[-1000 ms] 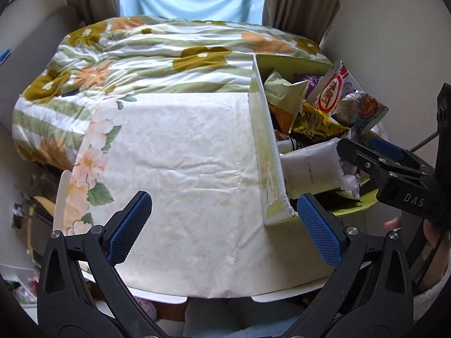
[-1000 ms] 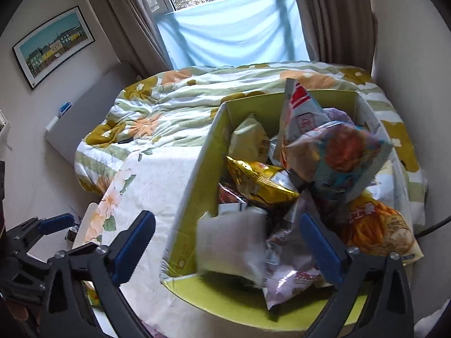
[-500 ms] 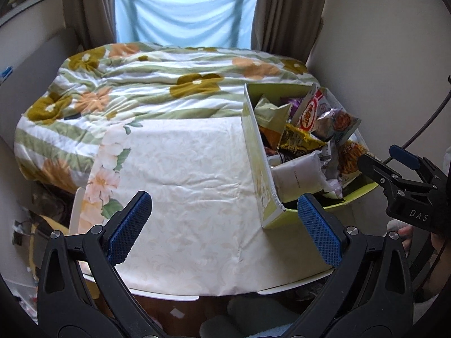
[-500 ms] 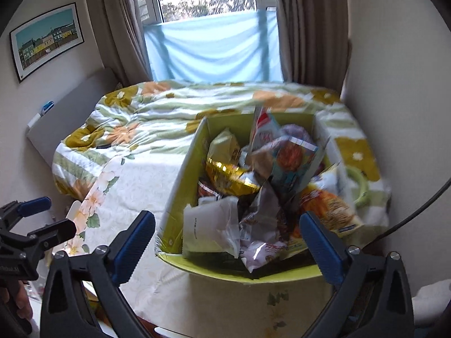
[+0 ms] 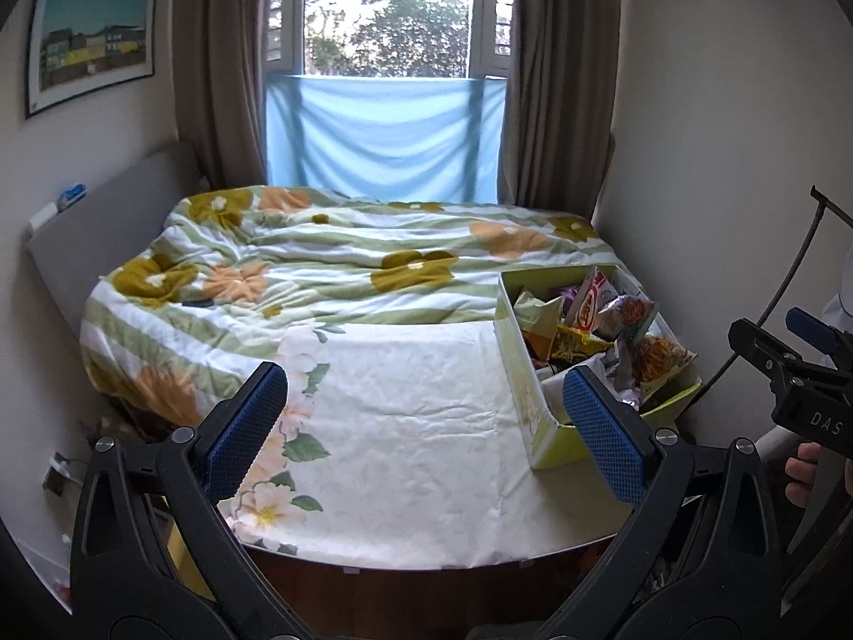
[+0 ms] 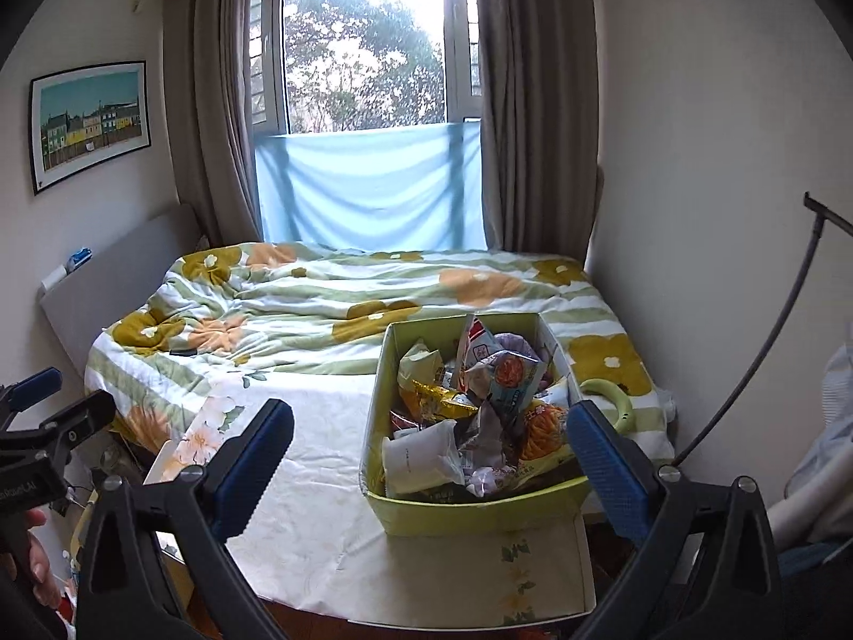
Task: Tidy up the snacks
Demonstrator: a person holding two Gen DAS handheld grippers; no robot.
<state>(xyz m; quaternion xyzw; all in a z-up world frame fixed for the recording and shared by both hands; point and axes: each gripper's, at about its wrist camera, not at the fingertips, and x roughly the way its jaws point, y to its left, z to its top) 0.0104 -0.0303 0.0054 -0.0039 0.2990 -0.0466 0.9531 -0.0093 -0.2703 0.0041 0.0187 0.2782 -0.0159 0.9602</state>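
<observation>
Now both of your claws are spread wide and grasp nothing: the left claw (image 5: 426,426) sits low in its frame, the right claw (image 6: 432,466) likewise. Between the right claw's fingers, the green box (image 6: 480,506) of snack packets (image 6: 421,458) rests on the white cloth (image 5: 405,426).

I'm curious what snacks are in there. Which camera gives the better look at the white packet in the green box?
The right wrist view: the white packet lies in plain sight at the near end of the green box. In the left wrist view, the left gripper finger and the box wall hide almost all of it.
</observation>
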